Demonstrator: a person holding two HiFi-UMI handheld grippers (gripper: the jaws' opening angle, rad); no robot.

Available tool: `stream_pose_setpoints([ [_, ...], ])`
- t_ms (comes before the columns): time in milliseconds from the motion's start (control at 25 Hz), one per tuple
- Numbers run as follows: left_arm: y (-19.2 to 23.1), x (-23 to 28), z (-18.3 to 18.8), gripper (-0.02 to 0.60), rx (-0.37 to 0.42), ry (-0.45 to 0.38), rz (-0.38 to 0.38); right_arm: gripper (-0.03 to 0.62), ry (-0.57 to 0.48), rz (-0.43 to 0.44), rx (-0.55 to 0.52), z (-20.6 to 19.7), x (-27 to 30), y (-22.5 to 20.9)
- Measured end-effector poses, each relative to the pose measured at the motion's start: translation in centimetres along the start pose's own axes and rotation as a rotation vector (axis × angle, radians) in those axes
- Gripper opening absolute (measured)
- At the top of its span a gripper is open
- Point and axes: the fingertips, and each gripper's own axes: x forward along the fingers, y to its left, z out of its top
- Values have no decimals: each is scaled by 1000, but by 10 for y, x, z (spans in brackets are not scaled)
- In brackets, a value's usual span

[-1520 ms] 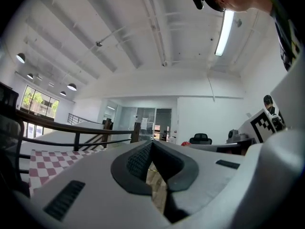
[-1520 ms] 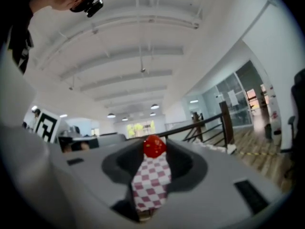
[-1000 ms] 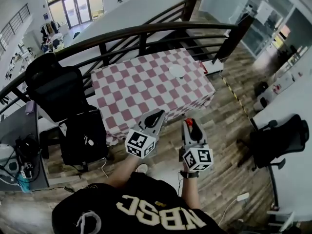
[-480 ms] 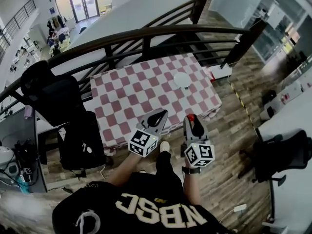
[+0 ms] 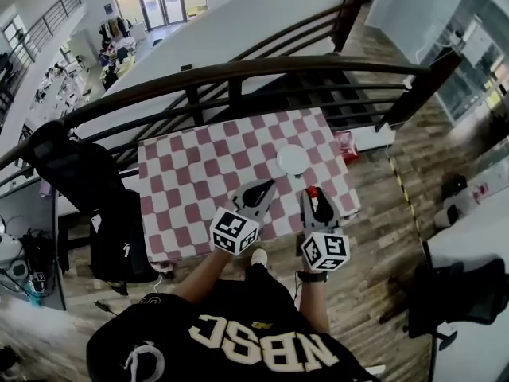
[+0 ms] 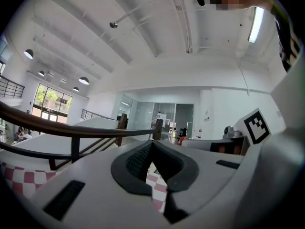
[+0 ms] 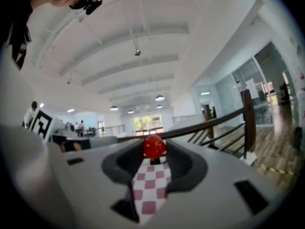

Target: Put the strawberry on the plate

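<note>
A small white plate point(image 5: 293, 160) lies on the right half of a table under a red-and-white checked cloth point(image 5: 191, 181). My right gripper point(image 5: 312, 194) is over the table's near edge, just short of the plate, shut on a red strawberry point(image 5: 311, 191). In the right gripper view the strawberry point(image 7: 154, 147) sits pinched between the fingertips of that gripper point(image 7: 154, 150), with checked cloth below. My left gripper point(image 5: 265, 187) hovers beside it, to its left, with nothing in it. In the left gripper view its fingertips point(image 6: 151, 144) meet and nothing is between them.
A dark curved railing point(image 5: 238, 70) runs right behind the table. A black office chair point(image 5: 67, 165) and a black bag point(image 5: 119, 237) stand at the table's left. A red object point(image 5: 347, 146) lies by a white base right of the table. Wood floor point(image 5: 382, 237) surrounds it.
The person has walked up to the table: it has come closer and both grippers, before over the floor, now reach over its near edge. The strawberry stays in the right gripper.
</note>
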Motion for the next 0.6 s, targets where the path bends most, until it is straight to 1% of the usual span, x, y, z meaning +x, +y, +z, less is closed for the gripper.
stream_pose_setpoints([
  [120, 6, 35, -1, 9, 4, 5, 17, 150, 13, 11, 19, -1, 23, -36],
  [240, 21, 62, -10, 9, 3, 23, 32, 150, 37, 17, 33, -12, 48, -63],
  [440, 54, 88, -41, 9, 19, 115, 115, 150, 140, 5, 32, -45, 66, -95],
  [520, 68, 95, -54, 9, 21, 156, 120, 150, 172, -20, 37, -57, 68, -112],
  [600, 79, 105, -65, 9, 26, 189, 104, 150, 204, -51, 25, -67, 70, -135],
])
